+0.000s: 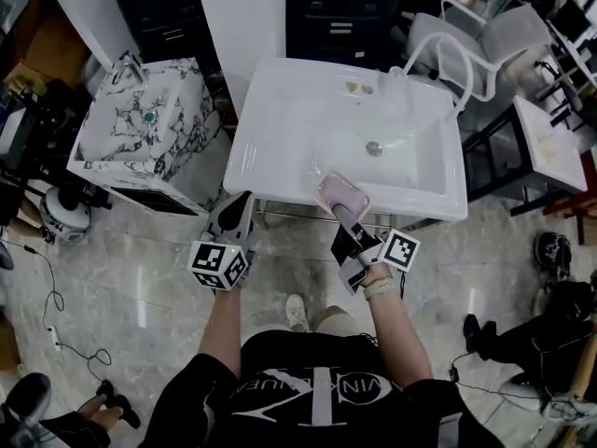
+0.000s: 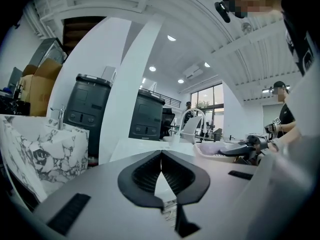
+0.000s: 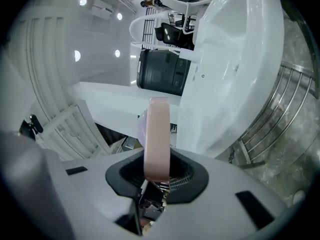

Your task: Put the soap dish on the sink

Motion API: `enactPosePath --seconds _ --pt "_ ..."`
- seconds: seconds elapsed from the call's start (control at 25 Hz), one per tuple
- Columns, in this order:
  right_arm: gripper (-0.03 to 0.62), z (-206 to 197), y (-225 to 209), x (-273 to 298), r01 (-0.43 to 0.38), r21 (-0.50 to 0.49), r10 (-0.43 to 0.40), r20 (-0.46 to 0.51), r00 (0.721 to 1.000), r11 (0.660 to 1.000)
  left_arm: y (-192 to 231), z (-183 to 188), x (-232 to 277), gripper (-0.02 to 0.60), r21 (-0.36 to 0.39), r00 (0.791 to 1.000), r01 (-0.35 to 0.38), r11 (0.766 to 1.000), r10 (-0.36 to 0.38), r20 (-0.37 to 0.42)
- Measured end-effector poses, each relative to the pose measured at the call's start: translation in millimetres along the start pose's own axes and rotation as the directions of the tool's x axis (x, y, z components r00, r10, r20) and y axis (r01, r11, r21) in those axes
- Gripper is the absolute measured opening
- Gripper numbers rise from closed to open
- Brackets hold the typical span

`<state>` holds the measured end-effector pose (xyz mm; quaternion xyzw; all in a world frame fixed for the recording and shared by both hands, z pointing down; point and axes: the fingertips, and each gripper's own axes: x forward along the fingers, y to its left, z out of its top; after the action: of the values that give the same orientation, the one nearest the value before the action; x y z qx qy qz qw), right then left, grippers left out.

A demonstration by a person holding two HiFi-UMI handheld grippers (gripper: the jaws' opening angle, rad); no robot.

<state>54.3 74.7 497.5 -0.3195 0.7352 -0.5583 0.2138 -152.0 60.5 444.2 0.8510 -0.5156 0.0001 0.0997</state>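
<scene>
In the head view, the pink soap dish [image 1: 341, 194] hangs over the front rim of the white sink [image 1: 280, 129], near the basin with its drain [image 1: 374, 147]. My right gripper [image 1: 343, 215] is shut on the dish's near edge. In the right gripper view the dish [image 3: 157, 134] stands edge-on between the jaws, with the sink [image 3: 235, 69] filling the right side. My left gripper [image 1: 240, 203] sits just below the sink's front rim, to the left of the dish. Its jaws [image 2: 161, 158] meet with nothing between them. The left gripper view also catches the dish [image 2: 212, 148] off to the right.
A marble-patterned basin cabinet [image 1: 140, 124] stands left of the sink. A curved white faucet [image 1: 438, 59] rises at the sink's back right. A white chair [image 1: 508, 35] and a small white table [image 1: 550, 143] lie to the right. Metal rails [image 1: 280, 215] run under the sink front.
</scene>
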Motion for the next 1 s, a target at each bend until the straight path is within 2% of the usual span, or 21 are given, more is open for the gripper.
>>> enactPosePath --seconds 0.24,0.56,1.0 --pt "0.091 14.9 6.5 29.3 -0.024 -0.001 0.024 -0.018 1.000 1.000 13.9 0.7 22.7 0.017 -0.028 1.000 0.008 1.000 -0.008 0.003" --pt "0.091 38.7 -10.3 70.2 -0.018 0.022 0.019 -0.048 0.999 1.000 34.2 5.2 63.2 0.017 -0.034 1.000 -0.008 0.999 0.008 0.018" --pt "0.091 97.8 -29.4 120.8 0.006 0.026 -0.003 -0.085 0.996 1.000 42.7 12.7 147.2 0.017 -0.032 1.000 0.023 0.999 -0.023 0.003"
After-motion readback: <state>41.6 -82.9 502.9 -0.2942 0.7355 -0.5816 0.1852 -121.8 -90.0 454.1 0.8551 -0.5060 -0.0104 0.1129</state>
